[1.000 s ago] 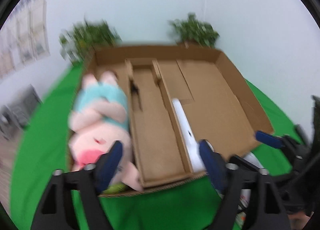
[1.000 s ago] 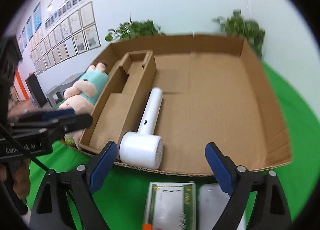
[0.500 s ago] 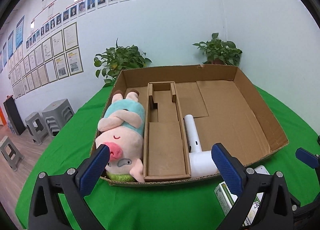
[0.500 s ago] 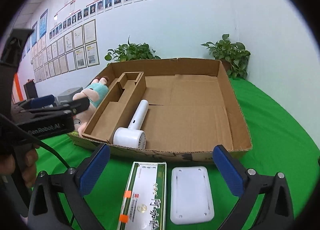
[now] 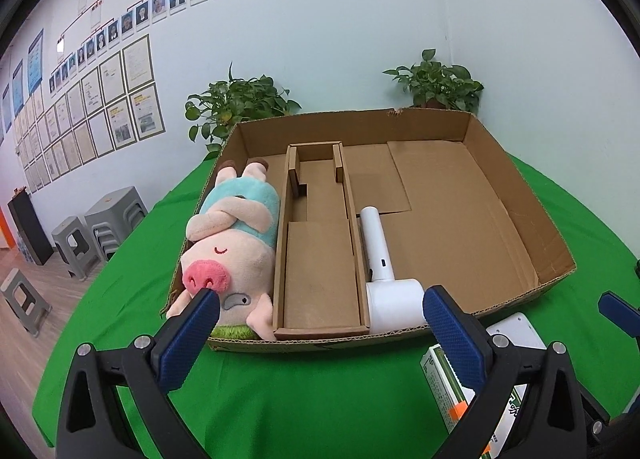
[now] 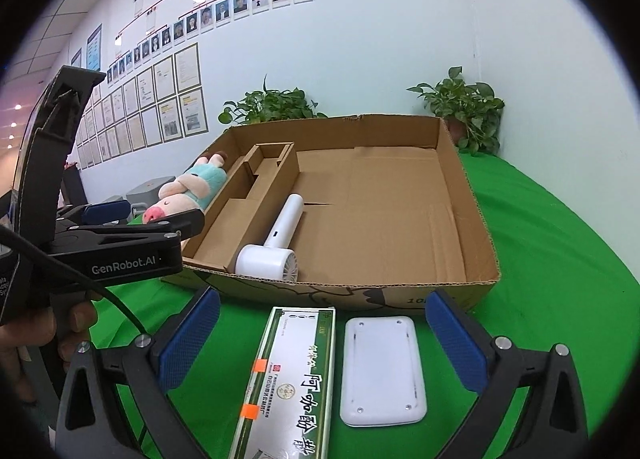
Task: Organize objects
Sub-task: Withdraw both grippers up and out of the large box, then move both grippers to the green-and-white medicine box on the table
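A cardboard box [image 6: 460,195] sits on the green table [image 6: 560,243]. Inside it, a plush pig [image 5: 236,243] lies at the left wall, a white dryer [image 6: 276,243] beside the insert [image 5: 320,259]. In front of the box lie a green carton [image 6: 292,383] and white case [image 6: 380,371]. The left gripper [image 5: 320,335] and right gripper [image 6: 320,331] both have their fingers wide apart, holding nothing.

Pink-and-teal plush pig [image 5: 232,243], white hair dryer [image 5: 384,267], brown box [image 5: 520,195], perhaps green-bordered carton [image 6: 288,383].

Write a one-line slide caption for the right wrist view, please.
Open right gripper above a green-and-white box and white flat case, facing a cardboard box with hair dryer and plush pig.
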`<move>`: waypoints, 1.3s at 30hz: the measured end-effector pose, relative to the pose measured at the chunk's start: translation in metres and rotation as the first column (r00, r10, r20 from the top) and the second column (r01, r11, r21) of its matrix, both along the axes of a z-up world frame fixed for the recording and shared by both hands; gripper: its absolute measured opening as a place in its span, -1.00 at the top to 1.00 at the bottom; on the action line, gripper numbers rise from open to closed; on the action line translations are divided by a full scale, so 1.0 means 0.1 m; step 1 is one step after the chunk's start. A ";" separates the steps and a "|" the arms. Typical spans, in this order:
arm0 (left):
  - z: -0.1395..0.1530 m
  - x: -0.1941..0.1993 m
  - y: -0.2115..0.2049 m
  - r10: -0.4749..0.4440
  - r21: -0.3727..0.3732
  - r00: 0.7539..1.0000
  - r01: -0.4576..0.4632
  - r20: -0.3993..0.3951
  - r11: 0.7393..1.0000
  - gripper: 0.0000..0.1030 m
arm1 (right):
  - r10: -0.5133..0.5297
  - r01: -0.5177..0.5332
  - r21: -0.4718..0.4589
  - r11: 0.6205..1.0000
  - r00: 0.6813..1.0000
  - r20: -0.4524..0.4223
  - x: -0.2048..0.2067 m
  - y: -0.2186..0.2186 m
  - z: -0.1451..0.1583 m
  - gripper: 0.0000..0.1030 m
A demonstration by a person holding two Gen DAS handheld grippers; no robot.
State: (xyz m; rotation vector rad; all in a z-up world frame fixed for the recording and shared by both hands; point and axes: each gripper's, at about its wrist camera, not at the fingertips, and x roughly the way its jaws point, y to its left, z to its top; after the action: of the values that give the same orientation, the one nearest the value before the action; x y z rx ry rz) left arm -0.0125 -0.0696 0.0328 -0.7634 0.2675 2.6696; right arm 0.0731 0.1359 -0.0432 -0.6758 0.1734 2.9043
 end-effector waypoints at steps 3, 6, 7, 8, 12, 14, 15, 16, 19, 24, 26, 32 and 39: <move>0.01 0.03 0.00 0.000 0.007 1.000 0.000 -0.001 1.000 -0.99 | -0.009 0.009 -0.008 1.000 1.000 -0.007 0.02 0.01 0.01 -0.99; 0.02 0.06 -0.01 0.005 0.013 1.000 -0.005 0.000 1.000 -0.99 | -0.010 0.010 -0.011 1.000 1.000 -0.013 0.04 -0.01 0.04 -0.99; 0.01 0.06 -0.02 0.005 0.018 1.000 -0.006 0.005 1.000 -0.99 | -0.008 0.008 -0.010 1.000 1.000 -0.015 0.05 -0.02 0.04 -0.99; 0.01 0.08 -0.03 0.007 0.022 1.000 -0.007 0.008 1.000 -0.99 | -0.008 0.008 -0.006 1.000 1.000 -0.018 0.06 -0.02 0.05 -0.99; -0.02 0.09 -0.06 0.017 0.030 0.999 -0.018 0.027 0.999 -0.99 | -0.001 0.001 -0.004 1.000 1.000 -0.015 0.07 -0.05 0.05 -0.99; -0.03 0.09 -0.06 0.018 0.025 0.999 -0.019 0.037 1.000 -0.99 | 0.000 0.000 -0.006 1.000 1.000 -0.014 0.08 -0.06 0.05 -0.99; -0.03 0.09 -0.05 0.020 0.024 0.999 -0.021 0.040 1.000 -0.99 | 0.002 -0.002 -0.007 1.000 1.000 -0.015 0.08 -0.07 0.05 -0.99; -0.04 0.10 -0.05 0.021 0.022 0.999 -0.022 0.042 1.000 -0.99 | 0.003 -0.003 -0.007 1.000 1.000 -0.014 0.08 -0.07 0.05 -0.99; -0.05 0.10 -0.06 0.028 0.022 0.998 -0.029 0.050 0.999 -0.99 | 0.006 -0.006 -0.005 1.000 1.000 -0.015 0.07 -0.09 0.05 -0.99; -0.05 0.12 -0.06 0.030 0.021 0.998 -0.031 0.048 0.999 -0.99 | 0.003 -0.003 -0.004 1.000 1.000 -0.015 0.08 -0.10 0.05 -0.99; -0.06 0.13 -0.06 0.027 0.018 0.999 -0.028 0.046 0.999 -0.99 | 0.000 0.000 -0.002 1.000 1.000 -0.014 0.08 -0.11 0.05 -0.99; -0.07 0.14 -0.08 0.029 0.016 0.998 -0.030 0.050 0.999 -0.99 | 0.006 -0.006 -0.014 1.000 1.000 -0.005 0.08 -0.11 0.05 -0.99; -0.08 0.13 -0.11 0.044 0.007 0.997 -0.045 0.055 0.999 -0.99 | 0.011 -0.011 -0.020 1.000 1.000 0.001 0.10 -0.12 0.02 -0.99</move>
State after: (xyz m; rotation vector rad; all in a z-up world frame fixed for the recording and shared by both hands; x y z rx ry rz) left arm 0.0008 -0.0804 0.0246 -0.8486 0.2274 2.6844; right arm 0.0829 0.1235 -0.0413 -0.6831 0.1990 2.9165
